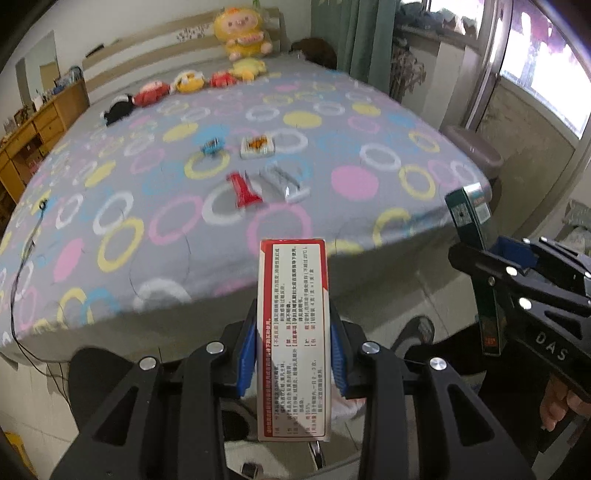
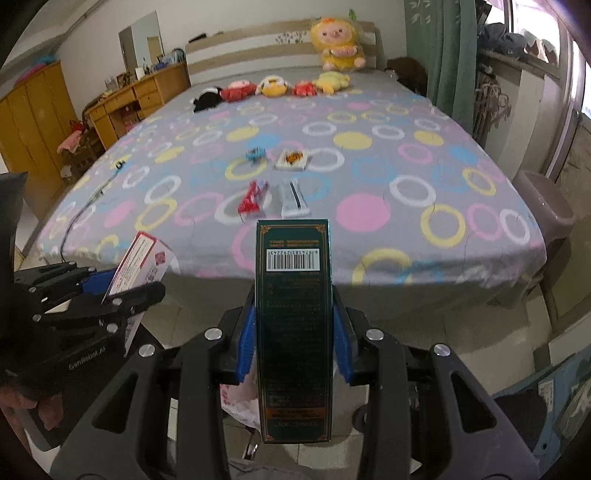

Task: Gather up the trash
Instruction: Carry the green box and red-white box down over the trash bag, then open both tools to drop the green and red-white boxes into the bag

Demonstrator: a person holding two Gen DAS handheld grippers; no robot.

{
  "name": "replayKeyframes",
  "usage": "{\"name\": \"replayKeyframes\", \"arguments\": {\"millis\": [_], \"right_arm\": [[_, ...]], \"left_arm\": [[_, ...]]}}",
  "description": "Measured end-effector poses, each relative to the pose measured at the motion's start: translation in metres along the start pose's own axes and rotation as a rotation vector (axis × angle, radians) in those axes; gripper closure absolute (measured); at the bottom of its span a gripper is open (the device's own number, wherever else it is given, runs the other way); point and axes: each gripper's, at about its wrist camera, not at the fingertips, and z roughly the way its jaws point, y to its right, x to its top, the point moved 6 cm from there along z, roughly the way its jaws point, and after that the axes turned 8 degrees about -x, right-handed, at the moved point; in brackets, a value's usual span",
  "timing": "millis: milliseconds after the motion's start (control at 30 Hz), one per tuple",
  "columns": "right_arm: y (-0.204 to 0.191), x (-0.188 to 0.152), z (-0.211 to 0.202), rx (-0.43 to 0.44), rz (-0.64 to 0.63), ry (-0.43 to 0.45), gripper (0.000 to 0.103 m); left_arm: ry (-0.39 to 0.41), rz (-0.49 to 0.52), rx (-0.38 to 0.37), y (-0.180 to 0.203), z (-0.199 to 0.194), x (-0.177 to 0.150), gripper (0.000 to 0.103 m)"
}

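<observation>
Across the room ahead of both grippers spreads the bed [image 1: 229, 155], covered by a grey blanket printed with pink, yellow, blue and white rings, its near edge just beyond the gripper tips. At the headboard sits a big yellow plush toy [image 1: 242, 31], with a row of smaller plush toys [image 2: 269, 86] lying below it. A wooden dresser [image 2: 144, 94] stands along the left wall, and a greyish-brown bin [image 2: 546, 206] stands on the floor at the bed's right side.

Out in front of the bed, off the mattress, the left gripper [image 1: 293, 354] is clamped on a white-and-red box [image 1: 293, 332] with printed text, its blue pads [image 1: 246, 358] pressed to the box's long sides, the box pointing forward. The right gripper [image 2: 293, 343] is closed the same way on a dark green box [image 2: 293, 314] that shows a barcode near its far end. Each gripper shows at the edge of the other's view, the two held side by side and apart.

On the middle of the blanket four smaller pieces lie: a red wrapper [image 1: 243, 190] and a silver-white wrapper [image 1: 286, 182] just beside each other, nearer the foot; farther back, a white packet with orange print [image 1: 257, 146] and a small blue wrapper [image 1: 212, 146], near each other but not touching.
</observation>
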Motion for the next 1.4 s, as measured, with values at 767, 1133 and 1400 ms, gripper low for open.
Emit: {"name": "replayKeyframes", "arguments": {"millis": [767,1133,1400], "right_arm": [[-0.02,-0.079,0.1,0.0,-0.019,-0.214,0.069],[-0.027,-0.115,0.161,0.016,-0.026,-0.362,0.068],[-0.024,-0.129,0.189,0.013,0.001,-0.428,0.068]], "left_arm": [[-0.318,-0.119,0.028,-0.035,0.128,-0.099,0.07],[-0.439,-0.197,0.003,-0.047,0.169,-0.123,0.07],[-0.505,-0.214,-0.004,-0.046,0.193,-0.137,0.07]]}}
